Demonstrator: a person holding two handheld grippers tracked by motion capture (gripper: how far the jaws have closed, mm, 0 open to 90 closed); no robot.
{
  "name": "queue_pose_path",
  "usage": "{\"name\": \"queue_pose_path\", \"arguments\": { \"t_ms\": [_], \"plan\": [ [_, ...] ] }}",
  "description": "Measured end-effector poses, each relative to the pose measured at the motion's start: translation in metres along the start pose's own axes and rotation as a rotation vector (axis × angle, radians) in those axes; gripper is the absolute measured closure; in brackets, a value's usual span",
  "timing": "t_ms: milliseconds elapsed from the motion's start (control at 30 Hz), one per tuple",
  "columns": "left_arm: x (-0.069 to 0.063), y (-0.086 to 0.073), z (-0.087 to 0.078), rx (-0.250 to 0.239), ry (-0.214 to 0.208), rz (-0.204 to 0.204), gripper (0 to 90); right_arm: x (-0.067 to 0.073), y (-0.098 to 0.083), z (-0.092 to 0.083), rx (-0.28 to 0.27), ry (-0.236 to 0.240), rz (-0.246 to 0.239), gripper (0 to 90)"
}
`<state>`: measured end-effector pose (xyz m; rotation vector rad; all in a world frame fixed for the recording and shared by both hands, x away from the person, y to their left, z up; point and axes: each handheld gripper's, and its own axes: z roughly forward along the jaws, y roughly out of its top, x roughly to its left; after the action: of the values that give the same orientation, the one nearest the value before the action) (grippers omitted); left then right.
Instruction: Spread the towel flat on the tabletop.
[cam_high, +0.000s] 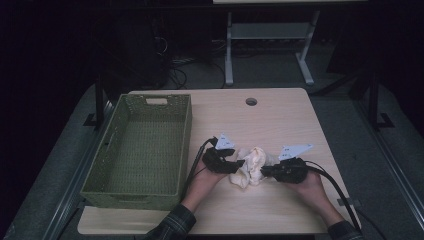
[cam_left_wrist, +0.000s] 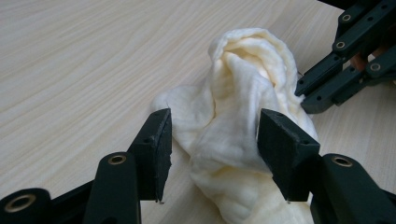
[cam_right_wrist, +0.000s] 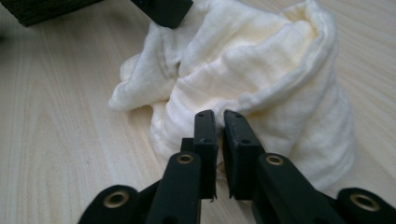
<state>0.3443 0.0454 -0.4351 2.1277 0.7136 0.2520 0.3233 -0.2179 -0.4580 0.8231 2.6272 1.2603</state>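
Right gripper (cam_right_wrist: 219, 116) jaws nearly together, pinching a cloth (cam_high: 250, 167) fold | left gripper (cam_left_wrist: 212, 135) jaws apart, straddling cloth, not clamped | cloth crumpled mid-desk (cam_high: 280, 115) between both | green basket (cam_high: 112, 192) at 9 o'clock | judged early: gripped, lifting and placing remain.
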Motion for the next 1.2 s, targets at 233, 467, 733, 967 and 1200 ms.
{"name": "queue_pose_path", "arguments": {
  "t_ms": [233, 467, 733, 967, 1200],
  "plan": [
    [0.000, 0.001, -0.002, -0.016, 0.006, 0.001, 44.8, -0.007, -0.002, -0.020, -0.039, -0.013, -0.005, 86.9],
    [0.001, 0.002, -0.005, -0.035, 0.010, 0.003, 44.9, -0.031, -0.019, -0.050, -0.048, -0.084, 0.036, 87.6],
    [0.003, 0.004, 0.000, -0.041, 0.022, -0.002, 52.2, -0.054, -0.034, -0.065, -0.035, -0.171, 0.088, 87.6],
    [0.012, 0.006, 0.000, -0.064, 0.081, -0.046, 57.3, -0.057, -0.037, -0.065, -0.016, -0.196, 0.093, 87.6],
    [0.009, 0.003, 0.007, -0.025, 0.031, -0.027, 56.3, -0.057, -0.037, -0.064, -0.009, -0.198, 0.092, 87.6]
  ]
}}
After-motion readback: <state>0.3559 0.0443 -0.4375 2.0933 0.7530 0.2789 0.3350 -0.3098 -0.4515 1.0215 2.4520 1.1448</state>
